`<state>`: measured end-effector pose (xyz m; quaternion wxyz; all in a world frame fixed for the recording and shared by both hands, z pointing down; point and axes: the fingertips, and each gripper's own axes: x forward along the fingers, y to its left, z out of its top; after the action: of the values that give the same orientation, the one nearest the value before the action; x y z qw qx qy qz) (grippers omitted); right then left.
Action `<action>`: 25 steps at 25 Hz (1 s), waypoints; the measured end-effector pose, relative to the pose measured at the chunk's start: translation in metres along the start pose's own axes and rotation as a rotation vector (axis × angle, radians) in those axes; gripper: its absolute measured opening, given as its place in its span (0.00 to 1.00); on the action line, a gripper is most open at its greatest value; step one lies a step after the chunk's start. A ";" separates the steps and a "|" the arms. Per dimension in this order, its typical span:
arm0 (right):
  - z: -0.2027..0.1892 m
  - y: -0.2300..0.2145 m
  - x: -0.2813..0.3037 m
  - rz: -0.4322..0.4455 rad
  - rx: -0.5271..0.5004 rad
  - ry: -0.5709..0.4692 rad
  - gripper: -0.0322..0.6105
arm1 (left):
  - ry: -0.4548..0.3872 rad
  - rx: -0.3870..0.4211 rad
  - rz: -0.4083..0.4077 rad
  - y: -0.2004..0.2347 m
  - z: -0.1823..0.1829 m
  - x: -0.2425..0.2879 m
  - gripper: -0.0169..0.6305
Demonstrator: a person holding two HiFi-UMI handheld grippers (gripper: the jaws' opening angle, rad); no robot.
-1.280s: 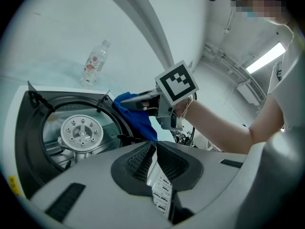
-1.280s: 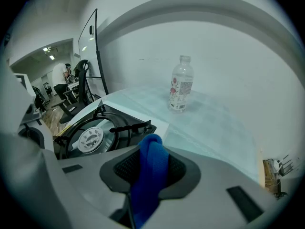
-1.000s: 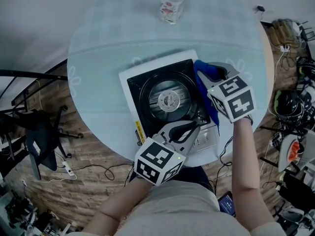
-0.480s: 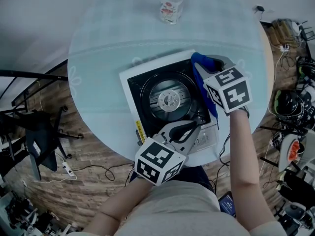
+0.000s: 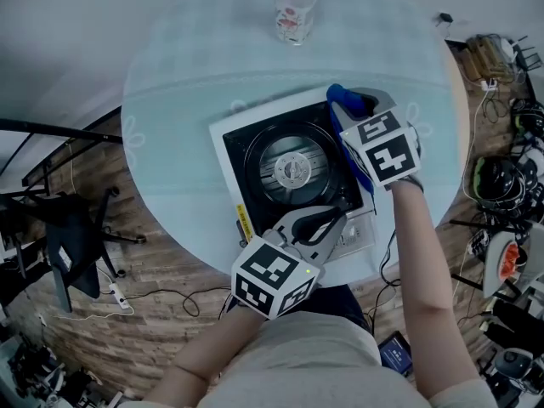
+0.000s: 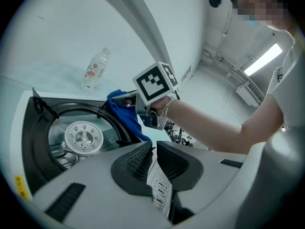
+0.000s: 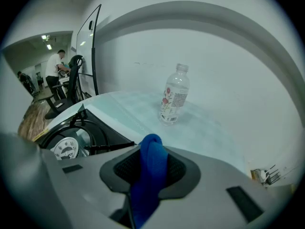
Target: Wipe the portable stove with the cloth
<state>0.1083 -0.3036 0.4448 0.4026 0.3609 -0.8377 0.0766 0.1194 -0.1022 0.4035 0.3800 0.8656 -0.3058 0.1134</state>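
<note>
Blue cloth [image 5: 338, 100] pinched in right gripper [image 5: 361, 107] lies against black-topped white portable stove [image 5: 255, 134]; left gripper [image 5: 319, 221] clamps its near rim and could slip.

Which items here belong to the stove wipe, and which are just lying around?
In the job:
portable stove, clamped at its front edge by the left gripper
blue cloth, clamped in the right gripper

Lying about:
plastic bottle at the far side of the table
chair and cables down on the floor
</note>
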 end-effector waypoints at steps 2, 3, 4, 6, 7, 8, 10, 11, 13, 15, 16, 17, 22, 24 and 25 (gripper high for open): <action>0.000 0.001 -0.006 -0.032 -0.030 -0.003 0.21 | -0.013 0.030 0.018 0.000 0.004 -0.004 0.10; 0.000 0.001 -0.010 -0.046 -0.039 -0.007 0.21 | -0.019 0.046 0.028 0.000 0.006 -0.007 0.10; 0.001 0.000 -0.014 -0.058 -0.042 -0.015 0.21 | -0.026 0.060 0.036 -0.001 0.009 -0.009 0.10; 0.004 -0.002 -0.025 -0.073 -0.042 -0.033 0.21 | -0.045 0.077 0.046 -0.001 0.014 -0.014 0.10; 0.006 -0.002 -0.030 -0.077 -0.044 -0.044 0.21 | -0.057 0.084 0.048 -0.001 0.017 -0.016 0.10; 0.008 -0.002 -0.036 -0.082 -0.049 -0.055 0.21 | -0.069 0.092 0.050 -0.002 0.019 -0.018 0.10; 0.011 -0.003 -0.050 -0.106 -0.058 -0.079 0.21 | -0.089 0.114 0.056 -0.005 0.022 -0.022 0.09; 0.012 -0.004 -0.057 -0.122 -0.059 -0.092 0.21 | -0.096 0.127 0.060 -0.007 0.023 -0.024 0.09; 0.013 -0.006 -0.071 -0.151 -0.050 -0.118 0.21 | -0.104 0.148 0.065 -0.011 0.024 -0.028 0.09; 0.014 -0.007 -0.085 -0.172 -0.035 -0.144 0.21 | -0.113 0.163 0.065 -0.015 0.027 -0.032 0.09; 0.014 -0.007 -0.092 -0.180 -0.028 -0.154 0.21 | -0.117 0.171 0.066 -0.017 0.028 -0.034 0.09; 0.015 -0.006 -0.099 -0.185 -0.023 -0.164 0.21 | -0.123 0.180 0.069 -0.019 0.030 -0.036 0.09; 0.011 0.013 -0.129 -0.173 -0.026 -0.187 0.21 | -0.142 0.235 0.106 -0.026 0.030 -0.049 0.09; 0.011 0.018 -0.143 -0.181 -0.029 -0.201 0.21 | -0.151 0.251 0.114 -0.030 0.031 -0.053 0.09; 0.012 0.021 -0.151 -0.183 -0.028 -0.211 0.21 | -0.157 0.258 0.118 -0.032 0.032 -0.056 0.09</action>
<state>0.1496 -0.2113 0.3300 0.3224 0.4362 -0.8400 -0.0108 0.0939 -0.0844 0.3391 0.2333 0.8939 -0.3677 0.1059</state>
